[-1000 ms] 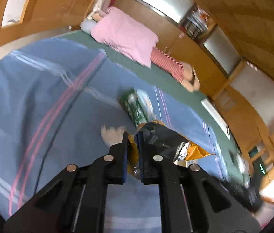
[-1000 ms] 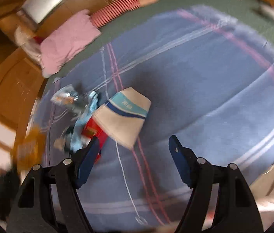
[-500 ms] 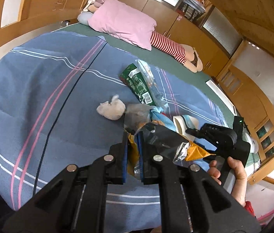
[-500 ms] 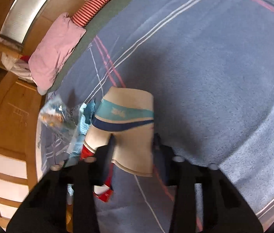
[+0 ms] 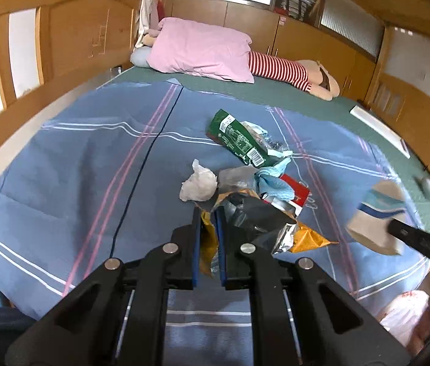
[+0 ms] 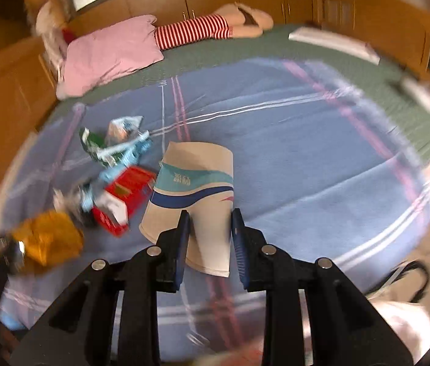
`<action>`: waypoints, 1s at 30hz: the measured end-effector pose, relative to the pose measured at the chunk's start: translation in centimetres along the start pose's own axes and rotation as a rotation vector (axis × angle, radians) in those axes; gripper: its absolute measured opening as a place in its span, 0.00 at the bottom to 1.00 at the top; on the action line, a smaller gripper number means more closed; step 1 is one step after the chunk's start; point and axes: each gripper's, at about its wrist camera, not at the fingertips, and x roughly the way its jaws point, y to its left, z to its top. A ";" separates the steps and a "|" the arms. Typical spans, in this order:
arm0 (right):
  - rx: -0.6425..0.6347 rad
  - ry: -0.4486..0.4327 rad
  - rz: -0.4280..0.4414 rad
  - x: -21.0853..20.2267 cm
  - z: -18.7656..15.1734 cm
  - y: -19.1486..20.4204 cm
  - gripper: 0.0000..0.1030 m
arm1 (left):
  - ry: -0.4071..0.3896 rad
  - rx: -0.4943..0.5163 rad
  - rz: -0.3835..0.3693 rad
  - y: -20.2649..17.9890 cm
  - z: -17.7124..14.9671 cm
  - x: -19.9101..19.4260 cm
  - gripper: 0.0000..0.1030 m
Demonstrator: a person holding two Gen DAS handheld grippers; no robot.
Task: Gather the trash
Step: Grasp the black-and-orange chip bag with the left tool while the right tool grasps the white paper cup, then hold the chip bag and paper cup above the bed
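Observation:
My left gripper (image 5: 207, 213) is shut on a crumpled orange snack wrapper (image 5: 309, 238) with a silver-black inside, held just above the blue blanket (image 5: 77, 167). Beyond it lie a white tissue wad (image 5: 199, 181), a green packet (image 5: 239, 140), blue tissue (image 5: 272, 183) and a red box (image 5: 297, 189). In the right wrist view my right gripper (image 6: 210, 216) has its jaws closing on a beige paper cup (image 6: 196, 183) with teal and blue bands; the pads press its sides. The left wrist view shows that cup (image 5: 376, 213) off the blanket at the right, blurred.
A pink pillow (image 5: 202, 48) and a red-striped plush (image 5: 279, 70) lie at the head of the bed on the green sheet. Wooden bed rails and cupboards ring the bed. A whitish plastic bag (image 5: 404, 317) shows beside the bed, low at the right.
My right gripper went from wide open around the paper cup to closed on it and raised it off the blanket. The left gripper kept its hold on the wrapper while rolling and shifting.

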 end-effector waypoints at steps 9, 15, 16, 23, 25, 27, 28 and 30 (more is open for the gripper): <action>-0.063 0.021 -0.038 -1.1 -3.2 0.0 0.28 | -0.013 0.019 0.013 0.4 -0.2 -0.4 0.10; -0.082 0.020 -0.041 -1.3 -3.7 0.8 0.28 | -0.011 0.024 0.018 0.3 -0.2 -0.4 0.10; -0.083 0.019 -0.041 -1.2 -3.6 1.0 0.28 | -0.010 0.024 0.018 0.3 -0.2 -0.4 0.10; -0.084 0.027 -0.036 -1.1 -3.8 1.2 0.28 | -0.009 0.023 0.020 0.4 -0.2 -0.3 0.10; -0.086 0.029 -0.035 -1.0 -3.9 1.3 0.28 | -0.009 0.022 0.020 0.4 -0.2 -0.4 0.10; -0.086 0.031 -0.032 -0.9 -3.9 1.5 0.28 | -0.010 0.022 0.021 0.4 -0.2 -0.4 0.10; -0.087 0.032 -0.030 -0.9 -3.9 1.5 0.28 | -0.010 0.022 0.021 0.5 -0.2 -0.3 0.10; -0.087 0.033 -0.030 -0.8 -4.0 1.6 0.28 | -0.010 0.021 0.021 0.5 -0.2 -0.4 0.10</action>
